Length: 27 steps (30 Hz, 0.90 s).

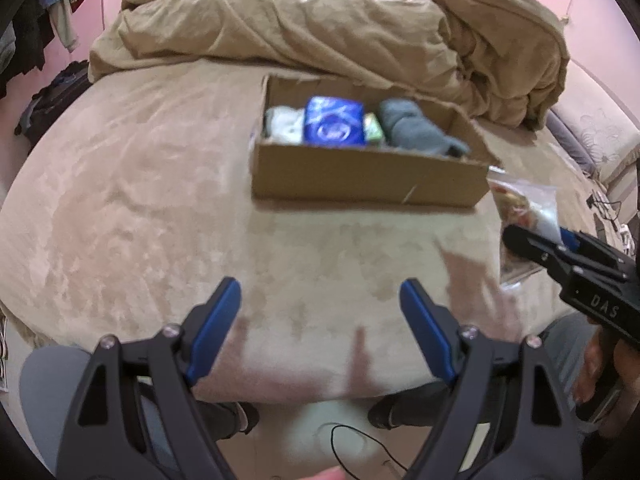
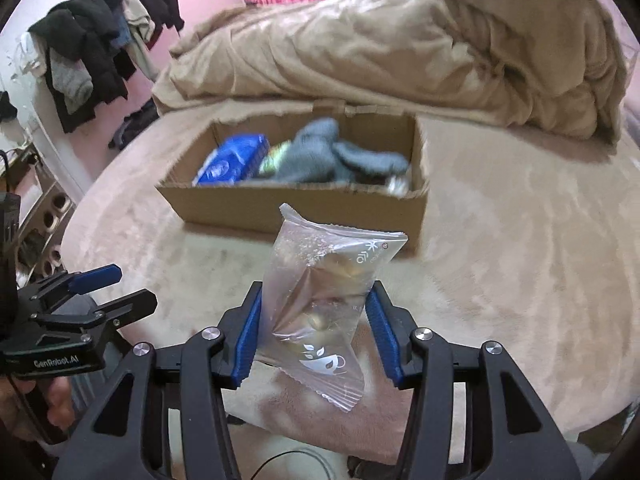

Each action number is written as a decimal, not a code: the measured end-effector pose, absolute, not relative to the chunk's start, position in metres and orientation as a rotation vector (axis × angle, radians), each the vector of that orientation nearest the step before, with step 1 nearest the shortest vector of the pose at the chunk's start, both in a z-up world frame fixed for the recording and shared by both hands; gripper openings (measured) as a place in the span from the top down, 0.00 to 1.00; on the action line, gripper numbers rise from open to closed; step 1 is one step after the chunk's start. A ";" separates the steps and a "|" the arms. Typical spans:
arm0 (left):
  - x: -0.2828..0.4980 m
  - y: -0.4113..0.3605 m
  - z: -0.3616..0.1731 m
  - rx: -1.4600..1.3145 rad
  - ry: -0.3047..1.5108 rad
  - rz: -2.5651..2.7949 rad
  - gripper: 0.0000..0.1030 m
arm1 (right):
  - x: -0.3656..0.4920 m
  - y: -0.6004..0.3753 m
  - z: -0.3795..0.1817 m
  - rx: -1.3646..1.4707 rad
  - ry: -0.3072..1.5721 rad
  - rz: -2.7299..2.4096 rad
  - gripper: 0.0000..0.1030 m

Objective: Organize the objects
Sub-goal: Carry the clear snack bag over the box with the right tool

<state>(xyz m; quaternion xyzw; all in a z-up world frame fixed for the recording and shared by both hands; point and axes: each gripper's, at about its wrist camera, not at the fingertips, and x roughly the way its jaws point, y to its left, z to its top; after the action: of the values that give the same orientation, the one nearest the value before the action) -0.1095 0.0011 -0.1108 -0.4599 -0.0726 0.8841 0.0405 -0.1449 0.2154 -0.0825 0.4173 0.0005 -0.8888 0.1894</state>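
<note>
A cardboard box (image 1: 368,178) sits on the bed and shows in the right wrist view (image 2: 304,212) too. It holds a blue packet (image 1: 334,120), a grey cloth (image 1: 416,130), a green packet (image 1: 374,130) and a white item (image 1: 284,124). My right gripper (image 2: 316,328) is shut on a clear plastic snack bag (image 2: 332,304), held above the bed in front of the box; the bag also shows in the left wrist view (image 1: 524,208). My left gripper (image 1: 320,332) is open and empty, over the bed's near edge.
A rumpled tan duvet (image 1: 320,28) lies behind the box. Dark clothes hang on a rack at the left (image 2: 92,52). Shelving stands at the far left (image 2: 44,220). A cable lies on the floor below (image 1: 360,444).
</note>
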 end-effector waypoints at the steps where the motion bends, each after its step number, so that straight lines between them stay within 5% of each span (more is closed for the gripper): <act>1: -0.110 0.003 -0.106 -1.397 -0.222 2.705 0.19 | -0.144 0.218 -0.078 1.158 0.008 -2.511 0.48; 15: -0.149 0.015 -0.042 -1.210 -0.182 2.745 0.19 | -0.172 0.244 -0.028 1.053 -0.072 -2.549 0.48; 27: -0.203 -0.012 -0.053 -1.198 -0.254 2.815 0.19 | -0.233 0.225 -0.029 1.019 0.003 -2.542 0.48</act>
<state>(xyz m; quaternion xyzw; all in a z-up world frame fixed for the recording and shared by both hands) -0.2034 -0.0120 -0.0532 -0.3899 -0.0826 0.9165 0.0358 -0.2329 0.2254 -0.0294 0.3647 0.0011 -0.9094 0.1999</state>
